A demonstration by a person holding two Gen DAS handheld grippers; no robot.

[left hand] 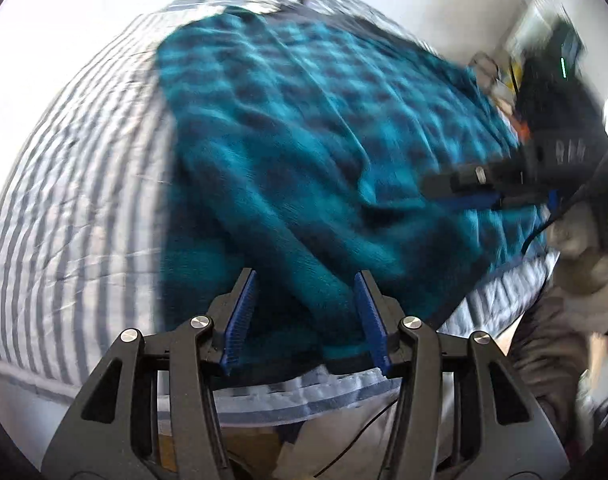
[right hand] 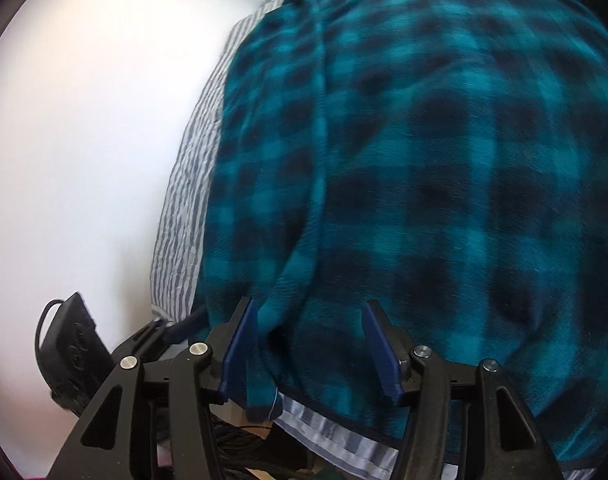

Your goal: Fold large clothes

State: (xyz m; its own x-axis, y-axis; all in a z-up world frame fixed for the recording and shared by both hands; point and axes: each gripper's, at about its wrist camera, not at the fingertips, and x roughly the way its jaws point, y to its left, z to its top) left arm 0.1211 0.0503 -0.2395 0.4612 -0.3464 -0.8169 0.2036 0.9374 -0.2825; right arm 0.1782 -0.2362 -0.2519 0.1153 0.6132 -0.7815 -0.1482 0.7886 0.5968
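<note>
Blue ribbed pads (left hand: 240,316) of the left gripper (left hand: 304,320) stand apart, with the near hem of a teal-and-black plaid fleece garment (left hand: 304,140) lying between them but not pinched; the jaws are open. From the right wrist view the right gripper (right hand: 309,344) is likewise spread wide, its pads straddling a narrow hanging strip of the same fleece, perhaps a sleeve or placket edge (right hand: 264,376), without closing on it.

The garment lies spread over a bed covered by a blue-and-white striped sheet (left hand: 72,200), its near edge reaching the edge of the mattress. In the left view the right gripper's body (left hand: 543,152) hovers over the fleece's right side.

The fleece looks thick, soft and limp: it should drape and sag rather than hold a crease, and its nap should grip the ribbed pads well. It appears light for its size, though bulky. A sensible hold would be on the bound hem or corners, pinching a single layer edge on each side, since a mid-panel grab would likely bunch several layers.
</note>
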